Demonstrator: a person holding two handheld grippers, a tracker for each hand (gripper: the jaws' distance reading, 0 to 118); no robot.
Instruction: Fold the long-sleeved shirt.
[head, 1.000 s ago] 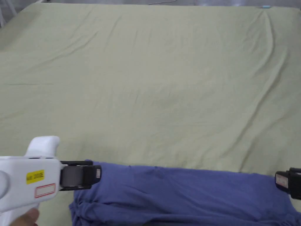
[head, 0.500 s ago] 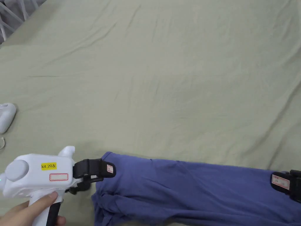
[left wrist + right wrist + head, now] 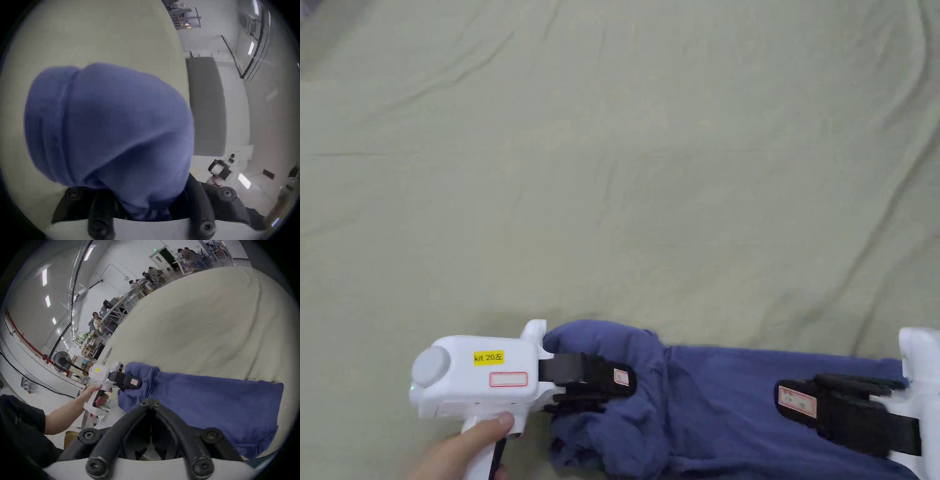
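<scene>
Carrying the shirt's left end inward, the left tongs (image 3: 612, 381) are now sitting near seven o'clock in the head view, well in from where they were half a second ago; the cloth beside them is bunching into a rounded hump instead of lying flat. In the left gripper view the blue fabric is spilling out from between the jaws, so these tongs are clenched on the long-sleeved shirt (image 3: 731, 412). That suggests a crosswise fold is under way, the left end heading toward the right.

Further right, the shirt's body is lying as a flat blue band across six o'clock, close to the near edge of the bed (image 3: 650, 156). At four o'clock the right tongs (image 3: 794, 400) are resting over the cloth; in the right gripper view their jaws are meeting at the tips, but whether any fabric is pinched there I cannot tell. They too have moved inward since the earlier pictures.

The surface is a bed under a pale green, lightly creased sheet. Beyond it, the gripper views are showing a grey-walled hall with a standing fan (image 3: 62, 361), metal racks and several people at work tables.
</scene>
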